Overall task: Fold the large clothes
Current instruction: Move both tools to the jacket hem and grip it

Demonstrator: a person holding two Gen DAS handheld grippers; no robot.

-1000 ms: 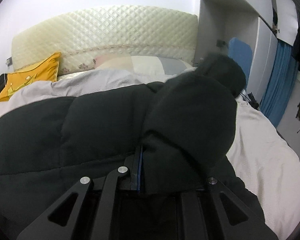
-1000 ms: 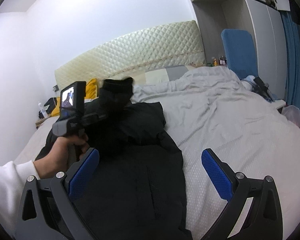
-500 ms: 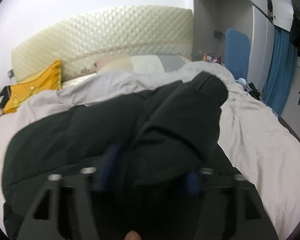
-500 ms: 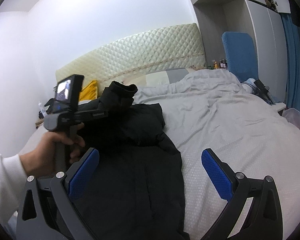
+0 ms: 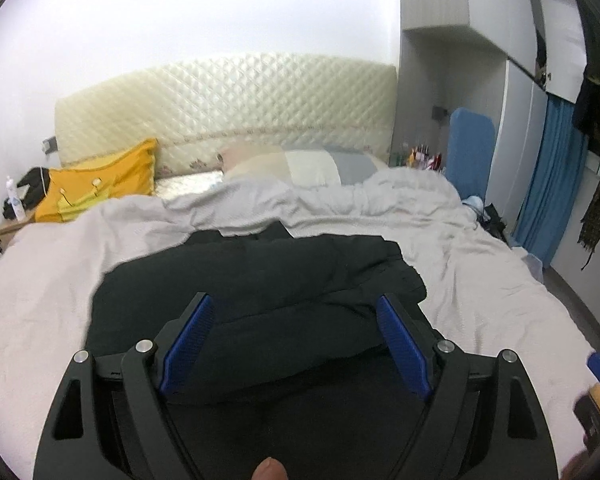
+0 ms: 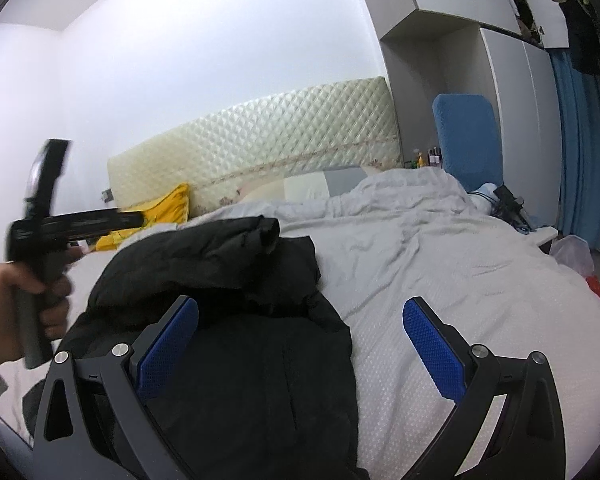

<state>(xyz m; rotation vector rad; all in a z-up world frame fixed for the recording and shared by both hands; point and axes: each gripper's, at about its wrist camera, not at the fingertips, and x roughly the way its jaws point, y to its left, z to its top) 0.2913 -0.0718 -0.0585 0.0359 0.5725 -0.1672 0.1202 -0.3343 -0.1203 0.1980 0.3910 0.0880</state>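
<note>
A large black padded jacket [image 5: 260, 280] lies on the bed, one sleeve folded across its body [image 6: 204, 256]. My left gripper [image 5: 296, 320] is open and empty, raised above the jacket's near part. In the right wrist view the left gripper [image 6: 132, 220] is held high at the left, above the jacket. My right gripper [image 6: 300, 320] is open and empty, hovering over the jacket's right edge and the bedsheet.
The bed [image 6: 460, 280] has a pale sheet and a rumpled grey duvet [image 5: 340, 200]. A yellow pillow [image 5: 96, 184] and a quilted headboard [image 5: 236, 112] are at the back. A blue chair [image 6: 466, 140] and wardrobe [image 6: 520, 100] stand at the right.
My left gripper let go of the sleeve, which now lies across the jacket. It opened, pulled back and rose. My right gripper stayed open and nearly still.
</note>
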